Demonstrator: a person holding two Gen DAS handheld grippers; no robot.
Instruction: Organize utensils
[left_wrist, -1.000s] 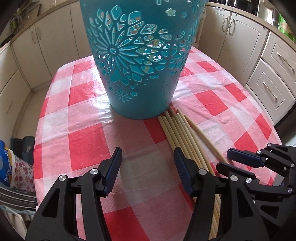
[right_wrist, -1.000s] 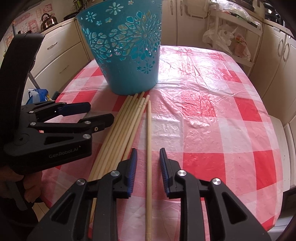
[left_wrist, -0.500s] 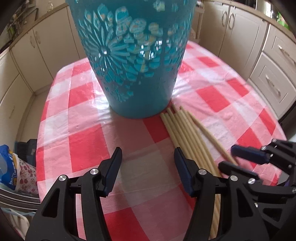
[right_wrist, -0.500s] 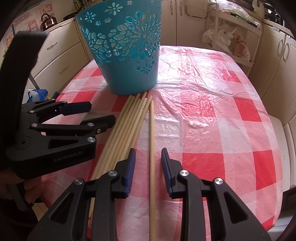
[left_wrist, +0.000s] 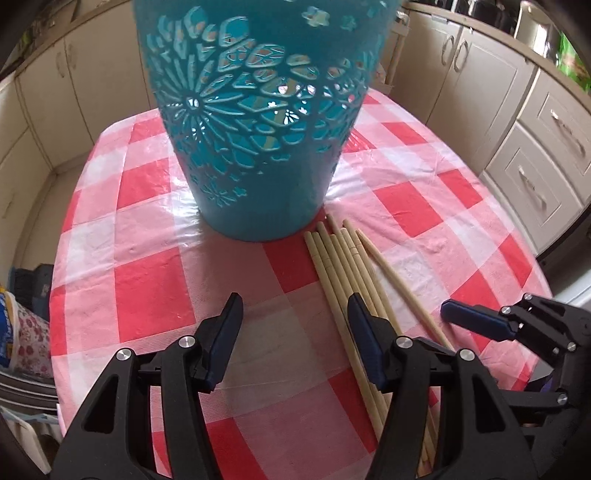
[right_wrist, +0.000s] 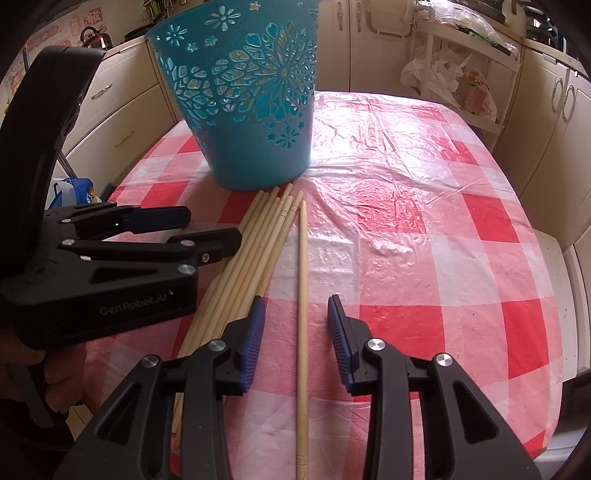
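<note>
Lying apart from the bundle of chopsticks (right_wrist: 247, 258), toward the table's (right_wrist: 461, 258) near edge: single chopstick (right_wrist: 303, 295), tip pointing at the teal basket (right_wrist: 240, 110). Straddling it without touching, jaws just opening: right gripper (right_wrist: 295, 332). Hovering spread over bare cloth beside the bundle, gripping nothing: left gripper (left_wrist: 291, 339).

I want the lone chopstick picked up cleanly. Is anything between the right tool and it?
Nothing visible is. The single chopstick lies on the tablecloth between the open fingers of the right tool, which have just been opening and do not touch it. The chopstick bundle lies apart to its left; the left tool hovers beyond that.
</note>
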